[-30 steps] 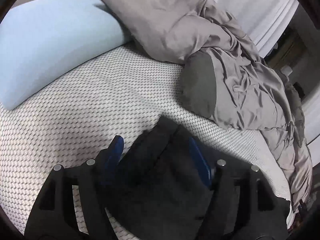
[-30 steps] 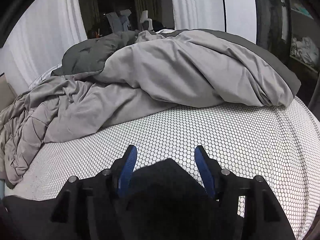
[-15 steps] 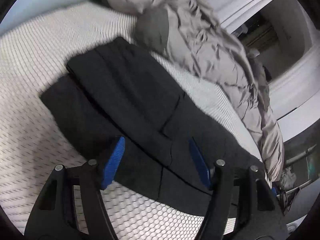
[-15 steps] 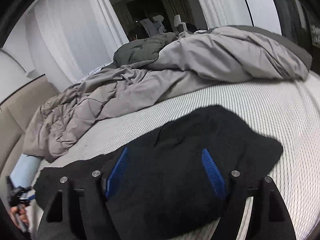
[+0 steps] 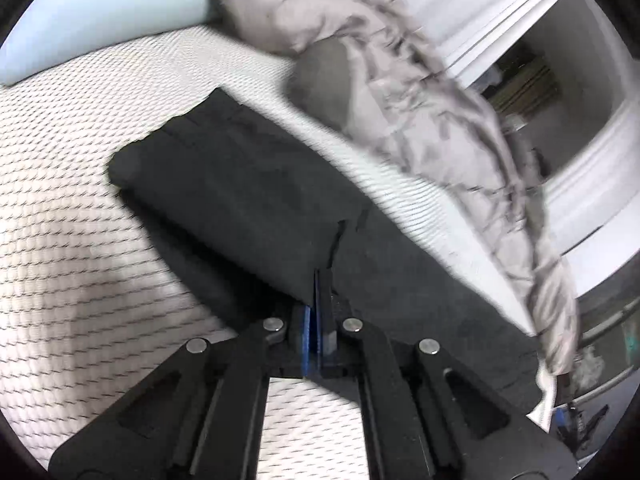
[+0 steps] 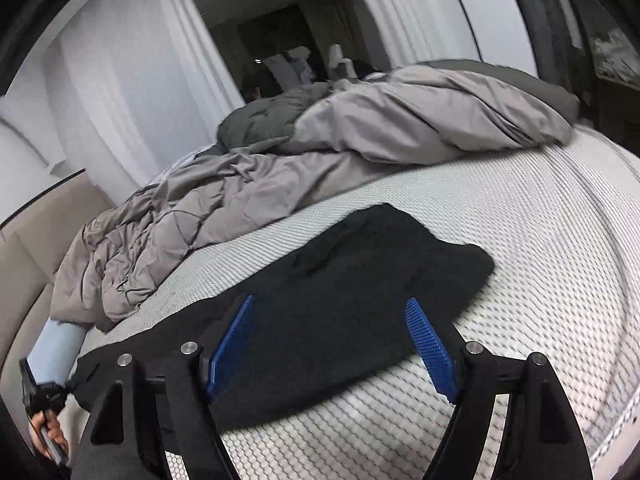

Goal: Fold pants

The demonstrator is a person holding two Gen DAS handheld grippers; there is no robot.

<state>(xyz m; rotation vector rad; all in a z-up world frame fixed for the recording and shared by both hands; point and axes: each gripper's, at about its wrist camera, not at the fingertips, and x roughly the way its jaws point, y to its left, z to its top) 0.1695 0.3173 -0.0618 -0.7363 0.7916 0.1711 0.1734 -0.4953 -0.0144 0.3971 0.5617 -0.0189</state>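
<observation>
Since half a second back: left gripper [image 5: 316, 280] snapped closed at near edge of black pants [image 5: 248, 200], cloth pinched or not, unclear. Pants lying folded mid-frame on white mattress [image 5: 80, 120]. Right gripper [image 6: 332, 344] opening, nothing gripped, above pants. Step: final fold. Next: confirm hold, carry edge over.

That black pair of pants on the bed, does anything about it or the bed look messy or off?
The pants lie folded and fairly flat on the mattress; nothing looks damaged. The one untidy thing is the grey duvet, pushed into a crumpled heap along the far side of the bed.
</observation>
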